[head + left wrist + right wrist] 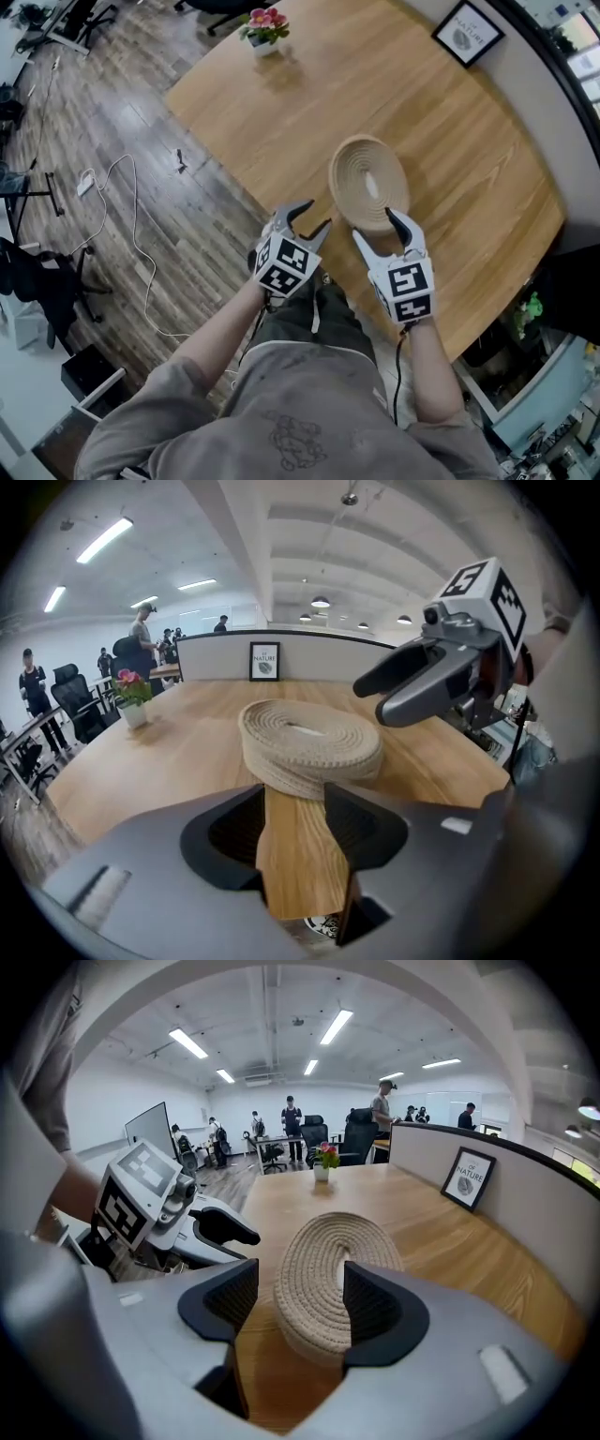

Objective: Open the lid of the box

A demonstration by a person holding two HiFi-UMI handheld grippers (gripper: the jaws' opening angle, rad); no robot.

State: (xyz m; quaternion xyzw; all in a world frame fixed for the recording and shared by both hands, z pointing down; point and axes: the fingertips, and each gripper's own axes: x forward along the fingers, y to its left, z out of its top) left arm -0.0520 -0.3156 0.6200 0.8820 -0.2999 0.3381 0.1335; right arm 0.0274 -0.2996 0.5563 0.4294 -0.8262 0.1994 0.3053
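Woven box [368, 183] sits closed on the worktop [469, 122], near its front edge. I see the left hand-held gripper [316, 215] and right hand-held gripper [374, 225] close before it, jaws apart, nothing gripped.

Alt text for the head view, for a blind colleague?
A round woven box sits on a wooden table, with the left gripper and right gripper, both open, at its near side. Flowers and a framed picture stand farther back.
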